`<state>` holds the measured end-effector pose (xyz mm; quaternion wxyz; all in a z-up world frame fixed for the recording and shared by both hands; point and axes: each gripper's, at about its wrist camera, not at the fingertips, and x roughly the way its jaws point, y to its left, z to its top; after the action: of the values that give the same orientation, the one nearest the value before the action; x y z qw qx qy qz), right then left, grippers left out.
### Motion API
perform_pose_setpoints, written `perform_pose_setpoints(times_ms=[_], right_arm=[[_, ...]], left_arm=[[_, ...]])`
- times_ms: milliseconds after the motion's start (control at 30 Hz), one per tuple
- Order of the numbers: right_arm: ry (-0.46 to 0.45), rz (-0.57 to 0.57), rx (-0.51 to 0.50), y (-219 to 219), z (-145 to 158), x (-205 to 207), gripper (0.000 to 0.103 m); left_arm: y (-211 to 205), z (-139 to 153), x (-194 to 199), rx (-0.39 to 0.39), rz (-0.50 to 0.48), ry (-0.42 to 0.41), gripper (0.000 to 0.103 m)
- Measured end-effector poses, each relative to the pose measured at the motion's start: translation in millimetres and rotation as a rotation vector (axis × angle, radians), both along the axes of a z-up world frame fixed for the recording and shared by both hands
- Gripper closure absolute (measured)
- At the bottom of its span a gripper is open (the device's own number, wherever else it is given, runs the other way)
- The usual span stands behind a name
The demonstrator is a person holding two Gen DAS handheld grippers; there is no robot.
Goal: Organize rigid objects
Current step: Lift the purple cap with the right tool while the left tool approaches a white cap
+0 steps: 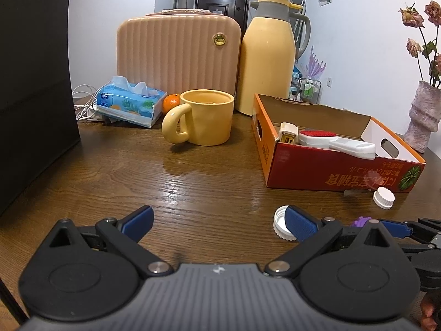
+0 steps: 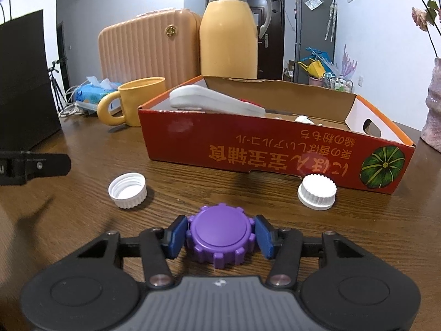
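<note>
A purple toothed cap (image 2: 220, 234) sits on the wooden table, and my right gripper (image 2: 220, 236) is shut on it, one blue pad against each side. Beyond it lie an upturned white cap (image 2: 127, 190) to the left and a ribbed white cap (image 2: 317, 191) to the right, beside the red cardboard box (image 2: 248, 154). The box holds a white brush with a red pad (image 1: 317, 136) and a cream plug (image 1: 288, 135). My left gripper (image 1: 217, 223) is open over bare table with nothing between its fingers. Its right finger is next to the upturned cap (image 1: 279, 227).
A yellow mug (image 1: 205, 117), a yellow thermos jug (image 1: 267, 58) and a pink ribbed case (image 1: 176, 55) stand behind. A tissue pack (image 1: 131, 104) and an orange (image 1: 171, 103) lie at the back left. A black box (image 1: 33, 82) fills the left, and a vase (image 1: 423, 118) stands at the right.
</note>
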<state>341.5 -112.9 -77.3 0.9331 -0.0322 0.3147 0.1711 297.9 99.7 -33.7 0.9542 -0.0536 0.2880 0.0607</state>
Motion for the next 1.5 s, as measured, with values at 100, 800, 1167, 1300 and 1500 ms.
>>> perform_pose_setpoints(times_ms=[100, 800, 1167, 1300, 1500], right_arm=[[-0.016, -0.01, 0.018, -3.7, 1.7, -1.8, 0.051], [-0.175, -0.059, 0.058, -36.8, 25.3, -27.8, 0.051], [-0.205, -0.108, 0.087, -63.0, 29.9, -31.9, 0.051], [-0.216, -0.119, 0.091, -70.2, 31.9, -33.9, 0.051], [-0.227, -0.144, 0.095, -80.9, 32.8, -35.4, 0.051]], left_arm=[[-0.2, -0.3, -0.2, 0.001, -0.001, 0.0, 0.0], [-12.4, -7.9, 7.6, 0.039, 0.001, 0.006, 0.0], [-34.5, -15.8, 19.6, 0.025, -0.061, 0.055, 0.0], [-49.3, -19.6, 25.3, 0.045, -0.084, 0.07, 0.0], [-67.3, -24.5, 33.7, 0.083, -0.098, 0.081, 0.001]])
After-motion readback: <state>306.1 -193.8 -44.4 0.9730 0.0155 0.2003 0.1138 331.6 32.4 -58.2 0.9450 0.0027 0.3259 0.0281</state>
